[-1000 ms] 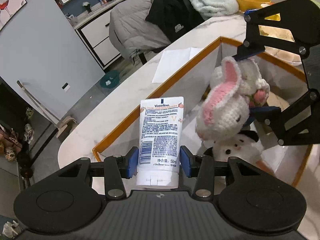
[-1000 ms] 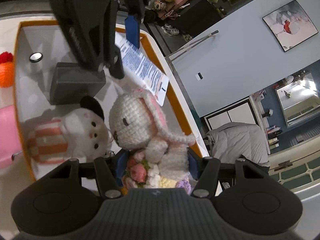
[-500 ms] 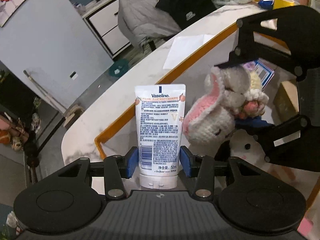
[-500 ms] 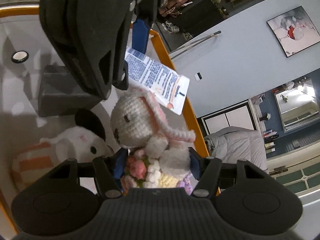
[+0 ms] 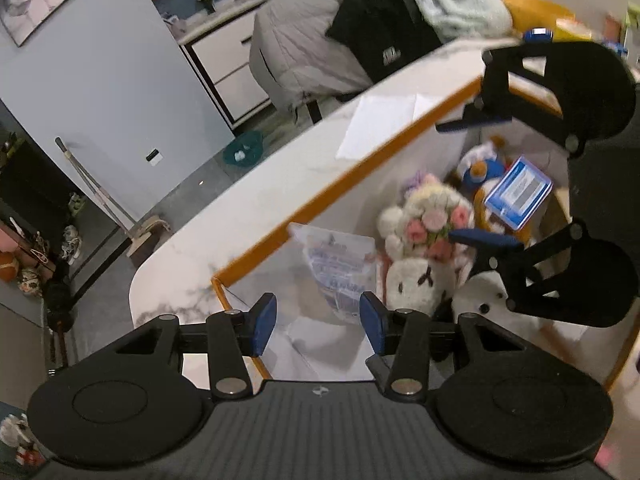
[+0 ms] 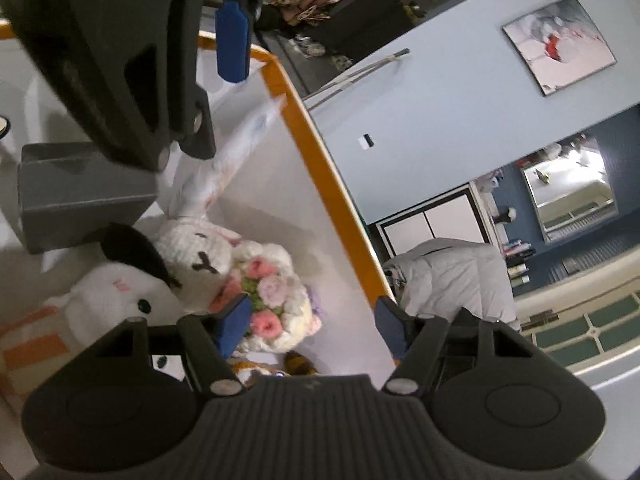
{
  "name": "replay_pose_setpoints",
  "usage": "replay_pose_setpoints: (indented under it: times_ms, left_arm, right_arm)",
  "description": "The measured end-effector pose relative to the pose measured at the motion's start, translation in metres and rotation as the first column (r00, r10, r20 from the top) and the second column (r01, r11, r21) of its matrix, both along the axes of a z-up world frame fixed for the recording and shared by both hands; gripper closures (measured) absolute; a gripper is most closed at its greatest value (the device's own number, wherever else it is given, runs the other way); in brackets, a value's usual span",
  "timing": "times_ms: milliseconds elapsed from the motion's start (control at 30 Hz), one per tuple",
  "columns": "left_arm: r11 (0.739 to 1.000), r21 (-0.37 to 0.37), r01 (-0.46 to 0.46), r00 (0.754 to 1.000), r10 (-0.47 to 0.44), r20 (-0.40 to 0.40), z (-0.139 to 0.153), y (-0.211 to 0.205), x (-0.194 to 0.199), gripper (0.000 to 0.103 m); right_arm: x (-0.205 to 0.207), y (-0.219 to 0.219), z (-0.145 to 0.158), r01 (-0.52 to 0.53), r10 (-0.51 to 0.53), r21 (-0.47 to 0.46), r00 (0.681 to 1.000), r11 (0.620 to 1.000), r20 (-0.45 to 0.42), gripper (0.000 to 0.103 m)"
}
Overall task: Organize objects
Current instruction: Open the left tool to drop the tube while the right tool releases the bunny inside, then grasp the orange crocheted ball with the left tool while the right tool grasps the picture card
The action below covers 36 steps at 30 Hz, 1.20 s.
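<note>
My left gripper [image 5: 318, 322] is open and empty above the near corner of the white box with an orange rim [image 5: 320, 216]. The Vaseline tube [image 5: 340, 272] is blurred, leaning against the box wall just ahead of the left fingers. My right gripper [image 6: 310, 320] is open; it shows in the left wrist view [image 5: 480, 180] above the box. The crocheted rabbit with a flower bouquet [image 6: 224, 264] lies in the box next to a white plush with black ears [image 6: 120, 284], just beyond the right fingertips.
A grey block [image 6: 80, 196] sits in the box. A duck plush [image 5: 480, 164] and a blue card box [image 5: 518, 192] lie at the far end. A sheet of paper [image 5: 380, 124] lies on the marble table [image 5: 248, 208]. A chair piled with clothes [image 5: 360, 52] stands beyond.
Both grippers have opened. The Vaseline tube has dropped from the left gripper into the box. The rabbit has dropped from the right gripper and lies in the box.
</note>
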<state>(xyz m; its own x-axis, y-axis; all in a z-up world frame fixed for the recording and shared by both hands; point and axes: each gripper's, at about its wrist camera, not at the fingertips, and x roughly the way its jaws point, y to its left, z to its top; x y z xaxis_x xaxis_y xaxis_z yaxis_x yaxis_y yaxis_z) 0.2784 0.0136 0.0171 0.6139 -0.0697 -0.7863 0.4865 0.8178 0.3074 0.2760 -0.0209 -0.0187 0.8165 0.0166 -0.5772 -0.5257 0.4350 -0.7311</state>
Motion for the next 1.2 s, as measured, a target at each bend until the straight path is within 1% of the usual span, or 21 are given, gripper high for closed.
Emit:
replay_pose_setpoints:
  times_ms: [100, 333, 600, 733, 867, 1000, 1200]
  left_arm:
    - [1.0, -0.009, 0.002, 1.0, -0.002, 0.014, 0.006, 0.001, -0.007, 0.049]
    - [1.0, 0.021, 0.012, 1.0, -0.013, 0.027, 0.011, 0.004, -0.027, 0.049]
    - [0.999, 0.001, 0.032, 0.997, -0.032, 0.063, 0.028, 0.021, -0.068, 0.049]
    - [0.999, -0.044, 0.028, 0.997, -0.025, 0.068, 0.037, 0.037, -0.088, 0.048]
    - [0.997, -0.079, 0.017, 0.997, -0.011, 0.079, 0.044, 0.052, -0.107, 0.047]
    - [0.993, -0.114, 0.008, 0.996, 0.003, 0.089, 0.043, 0.067, -0.121, 0.047]
    - [0.983, -0.183, 0.003, 0.997, 0.01, 0.071, 0.041, 0.085, -0.138, 0.047]
  right_arm:
    - [-0.003, -0.004, 0.004, 0.014, -0.014, 0.017, 1.0, 1.0, -0.002, 0.034]
    - [-0.013, -0.011, 0.016, 0.027, -0.027, 0.035, 1.0, 0.999, 0.006, 0.034]
    - [-0.042, -0.014, 0.032, 0.01, -0.012, 0.086, 1.0, 0.996, 0.021, 0.034]
    - [-0.055, -0.017, 0.04, 0.013, -0.016, 0.107, 0.999, 0.994, 0.029, 0.034]
    - [-0.079, -0.016, 0.05, -0.002, -0.004, 0.155, 0.999, 0.988, 0.04, 0.034]
    - [-0.105, -0.017, 0.061, -0.029, 0.019, 0.209, 0.998, 0.978, 0.054, 0.034]
    - [-0.141, -0.02, 0.075, -0.069, 0.052, 0.28, 0.996, 0.957, 0.07, 0.034]
